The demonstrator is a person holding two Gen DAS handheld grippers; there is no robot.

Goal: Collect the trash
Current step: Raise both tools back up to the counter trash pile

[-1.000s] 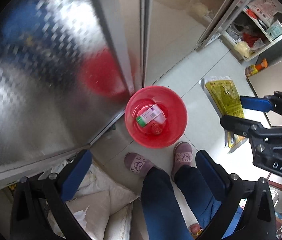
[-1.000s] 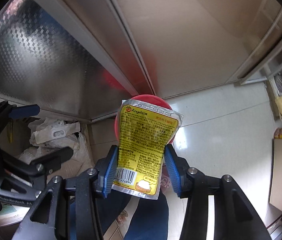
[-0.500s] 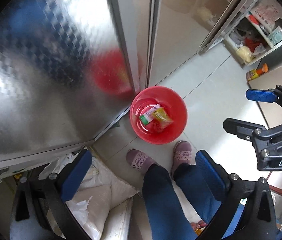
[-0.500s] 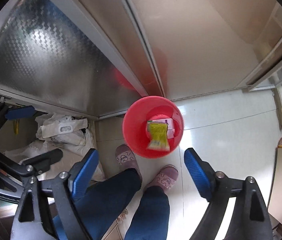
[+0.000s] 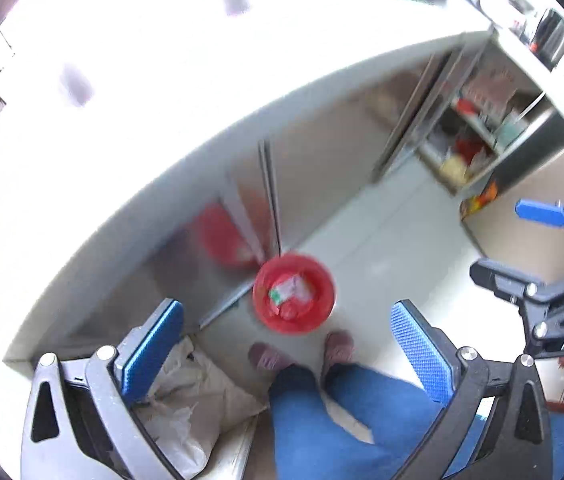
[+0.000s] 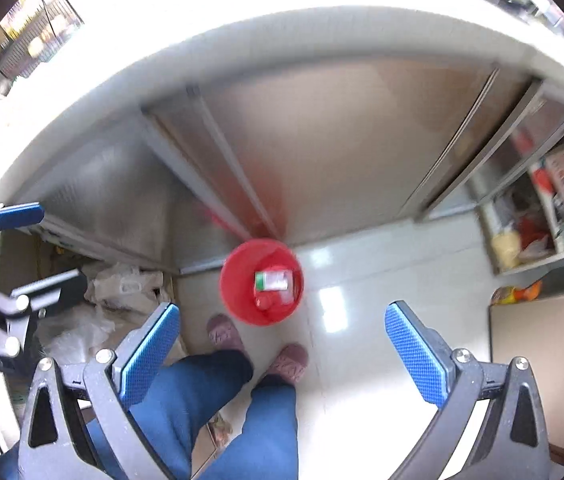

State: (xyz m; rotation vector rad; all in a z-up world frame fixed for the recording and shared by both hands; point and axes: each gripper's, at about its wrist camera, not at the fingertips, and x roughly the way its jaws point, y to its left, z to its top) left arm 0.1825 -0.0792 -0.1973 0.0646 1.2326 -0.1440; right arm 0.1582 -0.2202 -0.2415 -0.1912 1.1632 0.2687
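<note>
On the tiled floor (image 5: pixel 382 248), seen from the left wrist view, a red bin (image 5: pixel 294 293) is standing against the foot of a steel cabinet (image 5: pixel 314 168), just ahead of the person's slippers (image 5: pixel 267 356). Trash is lying inside the bin: a white packet with a green end (image 5: pixel 288 289) over something red; motion blur is hiding the rest. The left hand-held gripper (image 5: pixel 286 354) is hanging high above with its blue pads spread wide and nothing between them. The right hand-held gripper (image 5: pixel 518 240) is showing at the right edge, also spread. White bags (image 5: pixel 185 408) are lying at lower left.

In the right wrist view, the right hand-held gripper (image 6: pixel 282 344) is opening its jaws to full width, with nothing between the pads. The red bin (image 6: pixel 261 282) is sitting on the floor (image 6: pixel 382 280) far below, the packet (image 6: pixel 274 281) lying inside it. The bench (image 6: pixel 282 36) edge is curving above the cabinet (image 6: pixel 342 140), washed out by glare. An open shelf (image 6: pixel 542 220) of clutter is standing at right.
</note>
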